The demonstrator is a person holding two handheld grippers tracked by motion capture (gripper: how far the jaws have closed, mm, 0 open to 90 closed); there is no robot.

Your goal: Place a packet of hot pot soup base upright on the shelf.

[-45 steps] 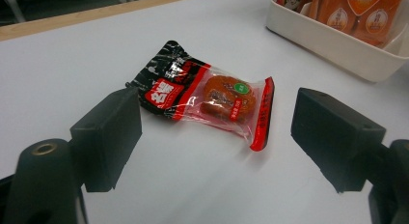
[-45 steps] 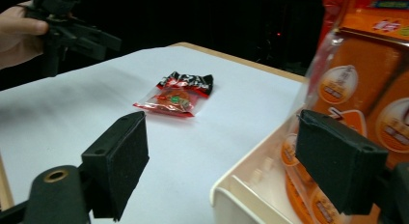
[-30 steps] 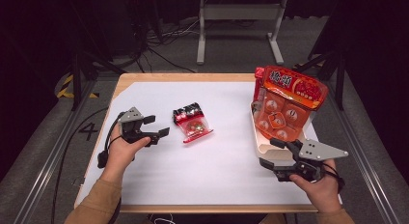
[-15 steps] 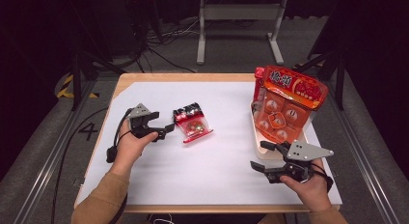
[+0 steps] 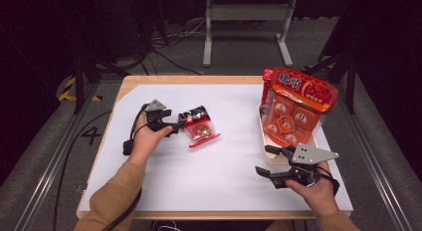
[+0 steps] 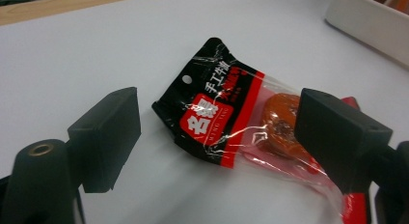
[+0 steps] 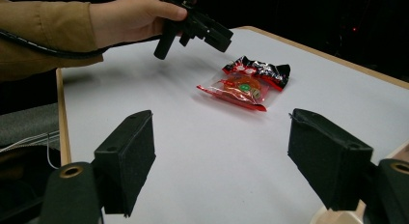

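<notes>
A small snack packet [image 5: 199, 129] with a black-and-red top and a clear lower half lies flat on the white table, left of centre. My left gripper [image 5: 175, 124] is open just left of it. In the left gripper view its jaws stand either side of the packet [image 6: 226, 127], just above it and not touching. My right gripper [image 5: 265, 160] is open near the front right, pointing left across the table, with nothing between its fingers. From the right gripper view the packet [image 7: 246, 86] lies far ahead, with the left gripper [image 7: 197, 28] over it.
A white tray [image 5: 272, 157] at the right holds a large red blister pack [image 5: 294, 106] leaning upright, just behind my right gripper. The tray's wall [image 6: 371, 21] shows in the left gripper view. The wooden table edge [image 5: 194, 79] runs along the back.
My left gripper has moved right, up to the snack packet. My right gripper has shifted left, away from the tray, and stayed open.
</notes>
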